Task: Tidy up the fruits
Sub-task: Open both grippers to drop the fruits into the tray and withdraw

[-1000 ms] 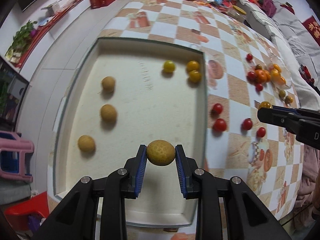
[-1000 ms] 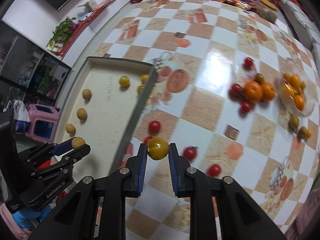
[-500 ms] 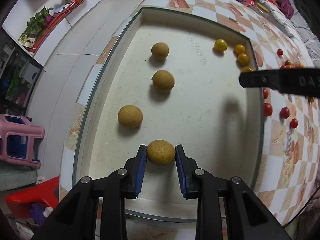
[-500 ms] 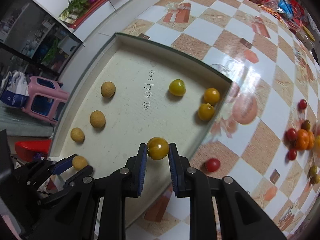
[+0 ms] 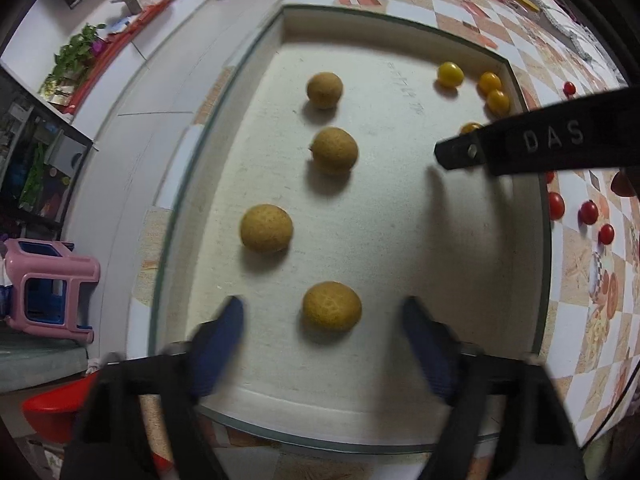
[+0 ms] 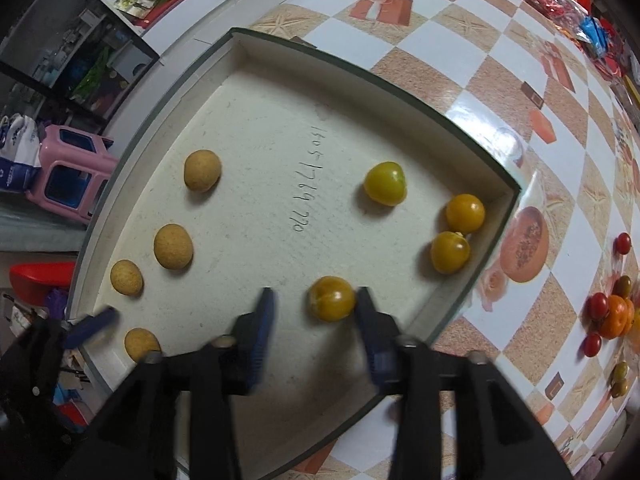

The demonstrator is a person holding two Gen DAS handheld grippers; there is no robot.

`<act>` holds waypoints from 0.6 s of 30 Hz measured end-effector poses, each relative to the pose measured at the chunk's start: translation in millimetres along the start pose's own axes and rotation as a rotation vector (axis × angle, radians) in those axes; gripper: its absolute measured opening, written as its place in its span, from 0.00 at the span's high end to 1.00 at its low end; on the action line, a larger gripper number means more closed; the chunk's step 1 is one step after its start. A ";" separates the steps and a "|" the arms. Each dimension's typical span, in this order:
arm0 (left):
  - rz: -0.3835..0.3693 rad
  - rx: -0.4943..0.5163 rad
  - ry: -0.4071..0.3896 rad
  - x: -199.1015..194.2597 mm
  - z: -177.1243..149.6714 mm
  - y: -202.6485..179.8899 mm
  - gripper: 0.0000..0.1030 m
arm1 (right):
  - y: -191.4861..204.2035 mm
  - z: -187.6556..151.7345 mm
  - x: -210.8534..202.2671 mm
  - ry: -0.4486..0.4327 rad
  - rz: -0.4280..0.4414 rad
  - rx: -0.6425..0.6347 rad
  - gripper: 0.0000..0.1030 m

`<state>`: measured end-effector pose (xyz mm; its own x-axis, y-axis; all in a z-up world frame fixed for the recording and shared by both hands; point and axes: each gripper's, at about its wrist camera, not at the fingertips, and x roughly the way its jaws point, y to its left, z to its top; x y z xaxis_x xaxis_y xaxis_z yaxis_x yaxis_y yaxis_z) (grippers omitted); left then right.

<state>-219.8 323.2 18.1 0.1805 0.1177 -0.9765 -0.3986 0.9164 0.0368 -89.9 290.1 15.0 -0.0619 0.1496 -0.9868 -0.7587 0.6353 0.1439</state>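
A shallow cream tray (image 5: 400, 240) holds a column of brown longans on its left and yellow cherry tomatoes at its far right. My left gripper (image 5: 324, 332) points down into the tray with its jaws opening. The nearest longan (image 5: 332, 311) lies on the tray floor between the pads, clear of both. My right gripper (image 6: 314, 316) is also opening over the tray (image 6: 260, 140). A yellow tomato (image 6: 331, 298) rests on the floor between its fingers, close to the right pad and well apart from the left one. One right finger (image 5: 520, 148) crosses the left wrist view.
Red cherry tomatoes (image 5: 588, 212) lie loose on the checkered tablecloth right of the tray. A heap of orange and red fruit (image 6: 612, 316) sits farther right. A pink stool (image 5: 48, 280) and a red one stand on the floor beyond the table's left edge.
Both grippers came in over the tray and sank toward its floor. Each then opened its jaws: the longan and the yellow tomato now lie on the tray, no longer pinched.
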 end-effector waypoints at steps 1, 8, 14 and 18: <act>0.004 0.005 -0.007 -1.0 -0.3 -0.3 0.17 | 2.9 0.9 1.9 0.009 -0.007 -0.004 0.23; 0.026 0.028 0.021 -2.1 -4.0 -3.0 0.17 | -1.4 3.6 -20.4 -0.058 0.044 0.054 0.15; 0.020 0.075 -0.011 -18.8 0.7 -20.8 0.17 | -28.4 -14.6 -55.7 -0.148 0.035 0.138 0.07; -0.006 0.122 -0.056 -35.8 11.3 -40.2 0.17 | -65.4 -46.3 -75.5 -0.188 0.024 0.231 0.07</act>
<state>-200.0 286.5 54.0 0.2336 0.1297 -0.9636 -0.2859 0.9564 0.0594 -65.6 202.2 76.7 0.0598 0.2908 -0.9549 -0.5892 0.7825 0.2014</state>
